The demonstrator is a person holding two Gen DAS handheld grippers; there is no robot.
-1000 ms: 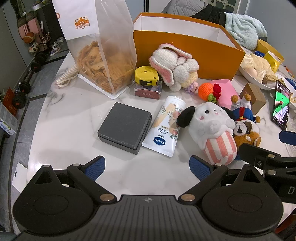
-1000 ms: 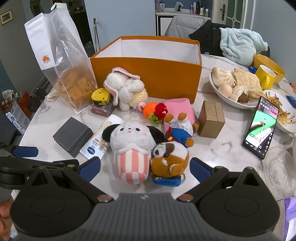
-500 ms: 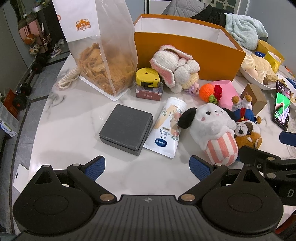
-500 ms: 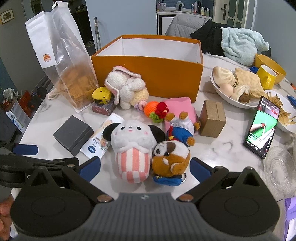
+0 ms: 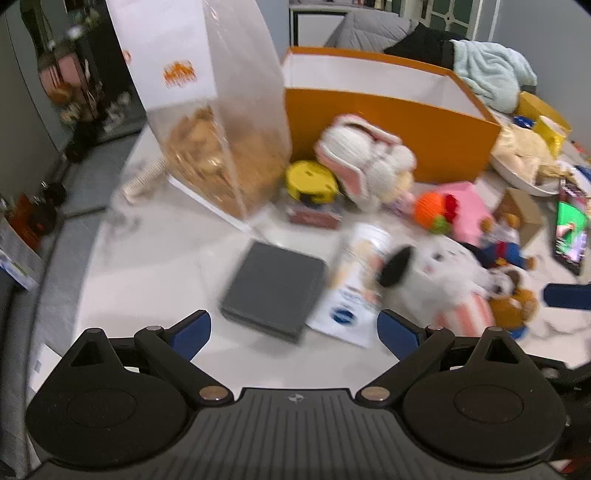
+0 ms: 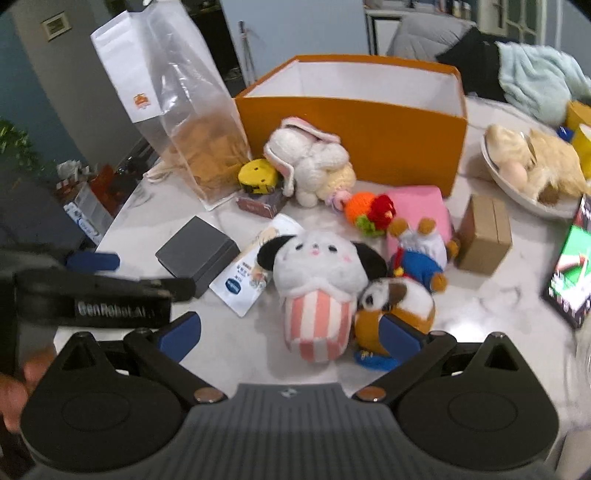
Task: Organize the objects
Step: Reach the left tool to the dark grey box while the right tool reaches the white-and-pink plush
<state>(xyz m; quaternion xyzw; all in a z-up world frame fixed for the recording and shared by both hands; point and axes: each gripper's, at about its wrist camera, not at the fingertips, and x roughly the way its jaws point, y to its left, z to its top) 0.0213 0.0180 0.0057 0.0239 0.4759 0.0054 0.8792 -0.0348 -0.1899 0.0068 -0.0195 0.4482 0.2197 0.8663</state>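
While both hovered empty near the grey box (image 5: 275, 290), the left gripper (image 5: 294, 328) and right gripper (image 6: 290, 334) stood spread wide, touching nothing.

Toys (image 6: 319, 284) heaped before orange box (image 6: 354, 136).

White marble table (image 6: 229, 347), blue-grey walls (image 6: 295, 26).

4 plush toys (image 6: 318, 280), 1 orange box (image 6: 351, 129), 1 grey box (image 6: 195, 251), 1 tube (image 6: 251, 273), 1 snack bag (image 6: 177, 103)
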